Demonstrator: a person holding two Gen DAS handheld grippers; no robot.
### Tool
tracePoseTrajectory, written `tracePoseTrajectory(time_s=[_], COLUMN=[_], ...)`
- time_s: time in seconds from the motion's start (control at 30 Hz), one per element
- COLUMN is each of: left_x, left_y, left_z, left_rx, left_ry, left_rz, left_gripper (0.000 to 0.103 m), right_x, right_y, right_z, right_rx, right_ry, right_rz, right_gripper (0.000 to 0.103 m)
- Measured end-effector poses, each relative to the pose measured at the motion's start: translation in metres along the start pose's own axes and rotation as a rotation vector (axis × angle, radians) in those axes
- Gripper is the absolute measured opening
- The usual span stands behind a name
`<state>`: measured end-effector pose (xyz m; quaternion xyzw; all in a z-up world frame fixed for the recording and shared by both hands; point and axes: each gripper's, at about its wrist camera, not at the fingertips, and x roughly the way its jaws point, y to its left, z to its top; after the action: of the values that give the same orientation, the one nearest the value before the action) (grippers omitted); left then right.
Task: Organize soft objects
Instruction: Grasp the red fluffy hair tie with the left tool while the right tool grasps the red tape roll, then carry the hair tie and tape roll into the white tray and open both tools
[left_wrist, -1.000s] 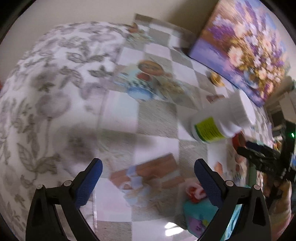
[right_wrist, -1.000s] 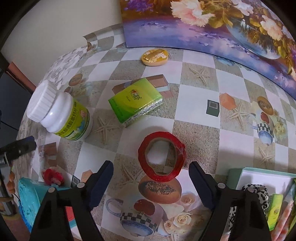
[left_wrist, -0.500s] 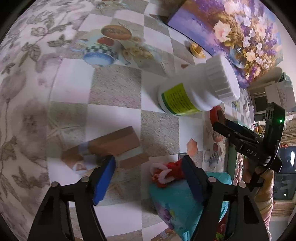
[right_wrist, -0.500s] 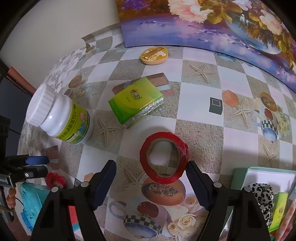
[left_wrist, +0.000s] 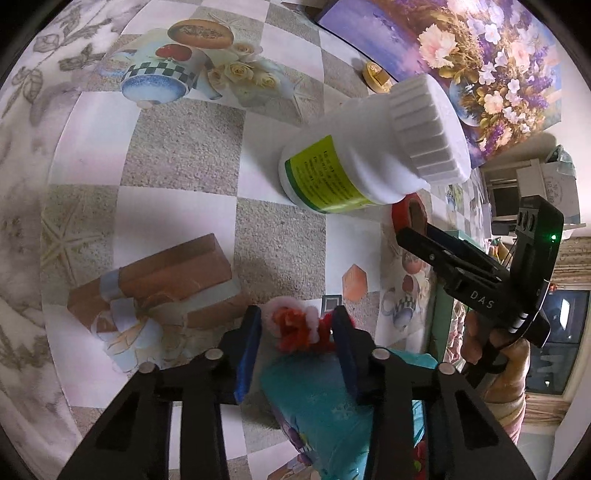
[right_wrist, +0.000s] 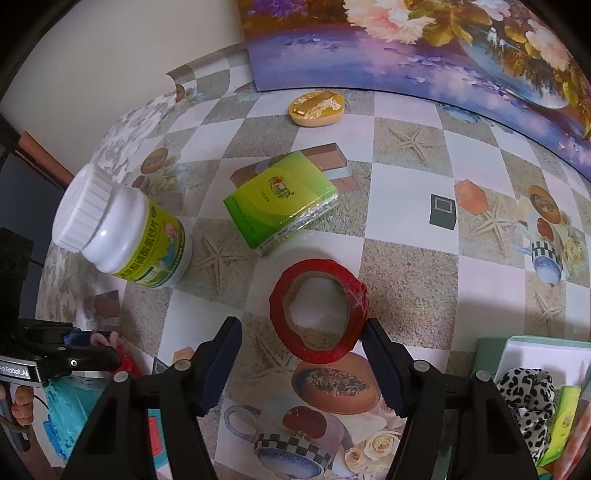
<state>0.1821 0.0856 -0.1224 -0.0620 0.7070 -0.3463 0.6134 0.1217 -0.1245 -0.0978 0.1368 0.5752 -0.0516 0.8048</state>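
Checkered, picture-printed tabletop (right_wrist: 406, 236), backed by one flower painting (right_wrist: 424, 44) leaning on the wall. Change noted: against the views of a second ago, the left gripper (left_wrist: 295, 325) has swung off the floral cloth edge, tipped down over the near corner, and its fingers have just been closing from wide to narrow; they now bracket one red-and-pink fuzzy flower (left_wrist: 295, 326) that sits on a teal pouch (left_wrist: 332, 413). The right pad looks to touch the fuzz, the left shows a sliver of gap, so a firm grip cannot be told yet. Reading for the task: the flower is the soft item being picked, and the hold is nearly made but not proven. Count, left to right in the right-wrist view: one left gripper in a person's hand at the edge; one teal pouch with the flower on it; one white bottle (right_wrist: 122, 236), upright, green label; one green tissue pack (right_wrist: 280, 203); one yellow disc (right_wrist: 317, 107) near the painting; one red tape roll (right_wrist: 317, 306); one box (right_wrist: 535, 354) at the right edge, holding one leopard scrunchie (right_wrist: 524, 391) and other items too cropped to count. The right gripper (right_wrist: 301, 350) hovers with fingers apart just short of the tape roll, having just narrowed a little, holding nothing.
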Motion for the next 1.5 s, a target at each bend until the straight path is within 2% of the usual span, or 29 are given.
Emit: tracePoseTrajectory(time_s=[0.1,0.23,0.6,0.83,1.07,1.23,1.37,1.5], left_x=[0.003,0.006,0.003,-0.004,-0.038,-0.071,-0.092,-0.098], left_y=[-0.001,-0.003,-0.001,0.001,0.000,-0.024,-0.061,-0.106], left_z=[0.000,0.002,0.011,0.009,-0.004,-0.018,-0.030,-0.039], left_rx=[-0.002,-0.014,-0.054,-0.108,-0.161,-0.155,-0.120,-0.059], left_ry=[-0.007,-0.015,-0.048,-0.075,-0.125,-0.196,-0.273,-0.316], left_rz=[-0.001,0.001,0.033,0.067,0.123,0.172,0.198,0.212], left_gripper=[0.034,0.033,0.030,0.029,0.029,0.029,0.029,0.029], right_x=[0.000,0.001,-0.013,-0.047,-0.093,-0.129,-0.158,-0.182], right_y=[0.002,0.007,-0.002,-0.007,-0.018,-0.030,-0.048,-0.069], right_z=[0.000,0.000,-0.008,-0.015,-0.027,-0.041,-0.056,-0.069], right_rx=[-0.011,-0.035,0.006,0.036,0.076,0.112,0.153,0.194], right_ry=[-0.002,-0.003,-0.008,-0.052,-0.114,-0.160,-0.191,-0.228], right_rz=[-0.020,-0.049,-0.032,-0.010,0.009,0.018,0.011,0.001], right_gripper=[0.066,0.052,0.050,0.050,0.050,0.050,0.050,0.050])
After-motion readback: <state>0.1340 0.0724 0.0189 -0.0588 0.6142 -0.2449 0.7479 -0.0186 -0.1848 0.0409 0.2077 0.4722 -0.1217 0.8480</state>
